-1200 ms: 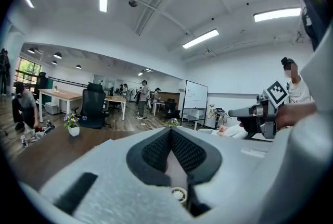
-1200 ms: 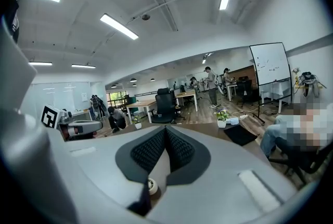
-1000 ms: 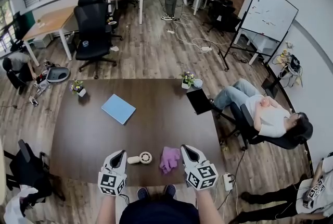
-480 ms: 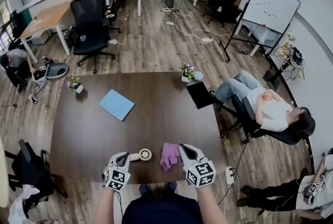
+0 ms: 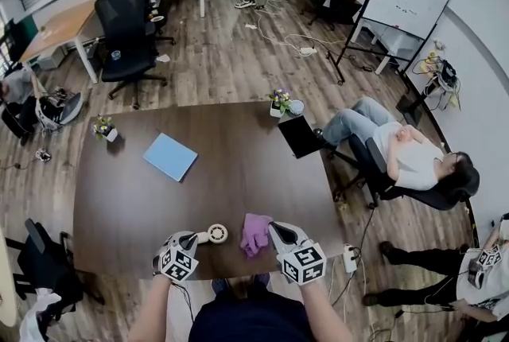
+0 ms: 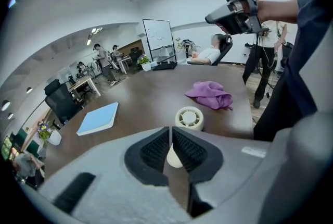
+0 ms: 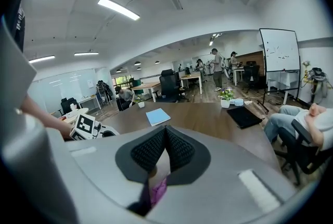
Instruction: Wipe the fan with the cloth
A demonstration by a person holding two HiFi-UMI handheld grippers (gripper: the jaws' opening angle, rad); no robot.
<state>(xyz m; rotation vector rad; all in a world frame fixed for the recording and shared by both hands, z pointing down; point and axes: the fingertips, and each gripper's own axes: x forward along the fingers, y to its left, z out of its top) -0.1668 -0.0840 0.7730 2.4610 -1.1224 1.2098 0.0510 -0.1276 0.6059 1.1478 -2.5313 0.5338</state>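
A small cream hand fan (image 5: 211, 235) lies on the dark table (image 5: 238, 181) near its front edge, head toward the right. Just right of it lies a crumpled purple cloth (image 5: 256, 232). My left gripper (image 5: 188, 238) hovers at the fan's handle end, shut with nothing between its pads. In the left gripper view the fan (image 6: 189, 117) sits just beyond the closed left gripper (image 6: 170, 139), with the cloth (image 6: 209, 95) farther off. My right gripper (image 5: 275, 228) is shut and empty, right beside the cloth. A bit of cloth (image 7: 158, 190) shows below the right gripper (image 7: 165, 137).
A blue notebook (image 5: 169, 156) lies mid-left on the table. A black tablet (image 5: 300, 136) and a small plant (image 5: 278, 102) are at the far right edge, another plant (image 5: 103, 128) at the far left. A person reclines in a chair (image 5: 406, 165) to the right.
Both grippers have sunk toward the table. The left one dropped more and rolled, now sitting at the fan's handle. Both stayed shut.
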